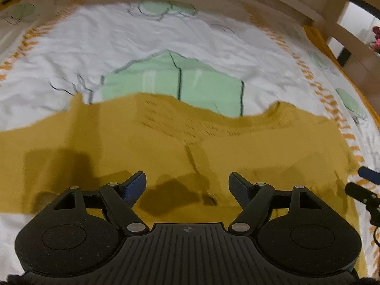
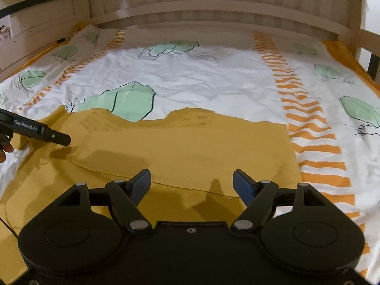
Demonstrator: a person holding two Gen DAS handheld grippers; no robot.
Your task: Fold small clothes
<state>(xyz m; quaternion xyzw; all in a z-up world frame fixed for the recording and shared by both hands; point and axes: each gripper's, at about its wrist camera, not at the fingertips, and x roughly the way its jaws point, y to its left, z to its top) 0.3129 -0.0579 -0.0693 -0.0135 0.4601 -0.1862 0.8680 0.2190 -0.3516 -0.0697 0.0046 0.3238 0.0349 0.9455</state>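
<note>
Nearest each lens, a black claw frame fills the bottom of the view. Beyond it a wooden bed point(image 2: 213, 7) carries a white sheet point(image 2: 201, 76) printed with green leaves and orange stripes. On that sheet, toward its near edge, lies the mustard-yellow garment point(image 2: 190, 147), spread mostly flat with one layer folded over another and a wavy far edge. Over the garment's right part hangs the right claw point(image 2: 192, 180), jaws wide, nothing between them. Over the garment's left part hangs the left claw point(image 1: 186, 182), jaws also wide and holding nothing.
</note>
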